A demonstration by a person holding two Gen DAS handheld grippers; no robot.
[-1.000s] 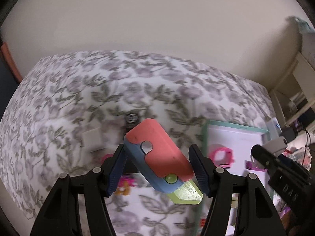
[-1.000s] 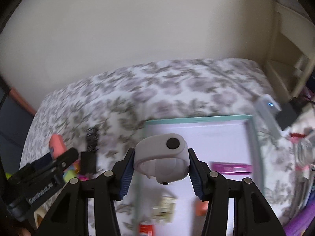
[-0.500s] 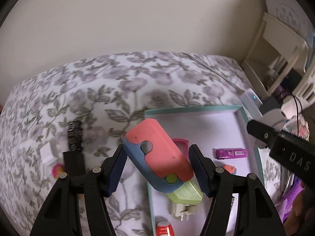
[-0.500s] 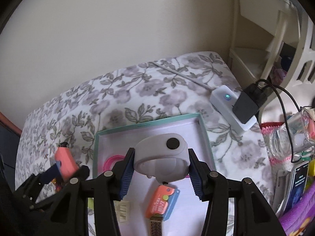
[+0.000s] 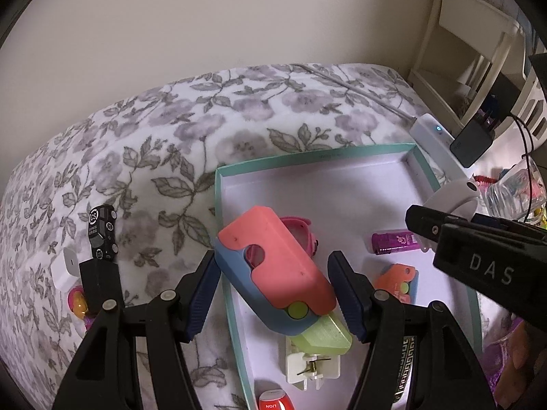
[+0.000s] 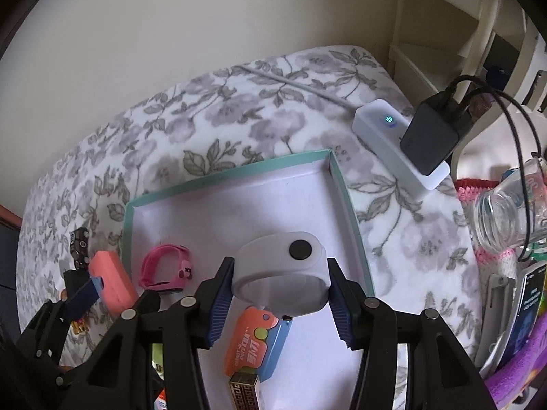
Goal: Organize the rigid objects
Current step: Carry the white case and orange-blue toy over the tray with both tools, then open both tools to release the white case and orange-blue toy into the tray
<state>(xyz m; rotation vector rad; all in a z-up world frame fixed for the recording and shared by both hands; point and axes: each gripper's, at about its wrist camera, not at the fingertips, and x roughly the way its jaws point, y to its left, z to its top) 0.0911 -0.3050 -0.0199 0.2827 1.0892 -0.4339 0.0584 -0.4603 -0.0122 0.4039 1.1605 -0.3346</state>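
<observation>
My left gripper (image 5: 277, 294) is shut on a coral and blue toy knife (image 5: 273, 273) with a green blade, held over the left part of a teal-rimmed tray (image 5: 307, 157). My right gripper (image 6: 280, 283) is shut on a white wristband (image 6: 280, 270) with a black button, above the tray's (image 6: 222, 177) middle. On the tray's white floor lie a pink watch (image 6: 167, 270), a purple lighter (image 5: 393, 242), a smaller coral and blue toy (image 6: 256, 345), a white clip (image 5: 312, 365) and a gold-patterned lighter (image 6: 242, 389).
Left of the tray on the flowered bedspread (image 5: 205, 119) sit a black toy car (image 5: 102, 232), a white adapter (image 5: 65, 266) and a black block (image 5: 99, 280). A white power strip (image 6: 400, 147) with a black charger (image 6: 430, 140), a glass jar (image 6: 506, 212) and a cream shelf (image 5: 471, 51) crowd the right.
Both grippers have swung to the right and sunk toward the tray, each keeping its object. The tray now fills the lower middle of both views.
</observation>
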